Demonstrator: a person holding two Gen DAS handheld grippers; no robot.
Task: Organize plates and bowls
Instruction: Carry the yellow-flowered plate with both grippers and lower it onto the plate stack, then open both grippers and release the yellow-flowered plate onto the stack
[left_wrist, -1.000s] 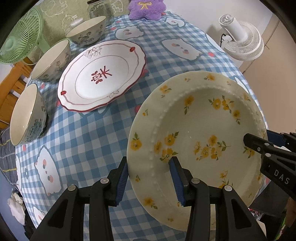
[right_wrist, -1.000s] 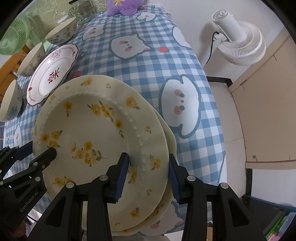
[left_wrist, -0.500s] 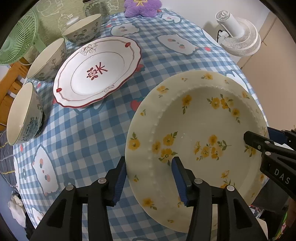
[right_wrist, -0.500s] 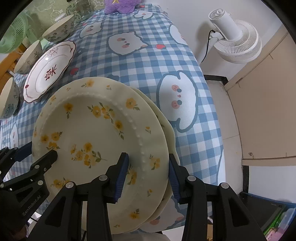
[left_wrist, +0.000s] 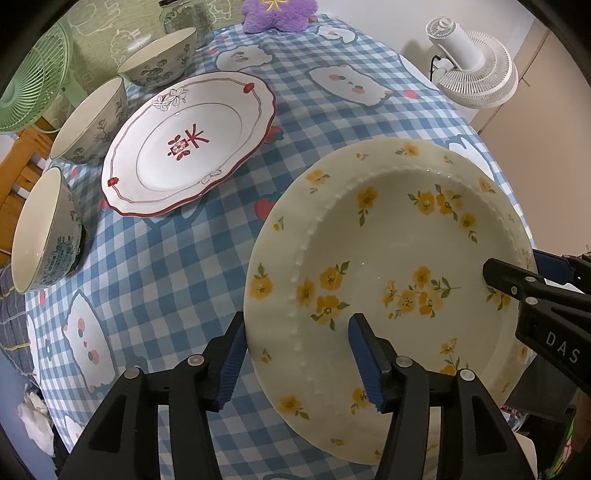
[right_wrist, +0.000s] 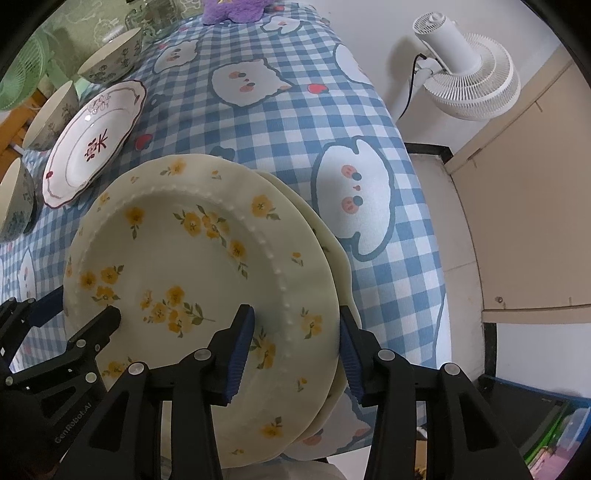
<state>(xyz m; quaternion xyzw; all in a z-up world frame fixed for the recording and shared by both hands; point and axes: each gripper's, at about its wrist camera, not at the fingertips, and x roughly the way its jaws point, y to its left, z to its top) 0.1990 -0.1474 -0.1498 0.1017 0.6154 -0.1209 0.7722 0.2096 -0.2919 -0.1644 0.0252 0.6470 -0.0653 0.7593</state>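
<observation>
A cream plate with yellow flowers (left_wrist: 388, 258) (right_wrist: 184, 258) lies on a second cream plate (right_wrist: 341, 266) at the near right corner of the checked tablecloth. My left gripper (left_wrist: 297, 332) (right_wrist: 79, 308) straddles its left rim, jaws opening, with the rim between pads that no longer press. At the opposite rim my right gripper (right_wrist: 295, 317) (left_wrist: 524, 267) has one pad inside the beaded ring and one against the outer edge. A white plate with red trim (left_wrist: 188, 144) and three patterned bowls (left_wrist: 159, 55) (left_wrist: 88, 122) (left_wrist: 40, 229) stand at the far left.
The stacked plates overhang the table's near right edge, with floor below. A white fan (right_wrist: 469, 74) stands on the floor to the right. Behind the bowls is a green fan (left_wrist: 33, 81). A purple plush (left_wrist: 273, 14) and a glass jar (left_wrist: 177, 16) sit at the far end.
The left gripper's jaws have spread wider around the flowered plate's rim. The right gripper's jaws look almost the same, and neither hand has shifted.
</observation>
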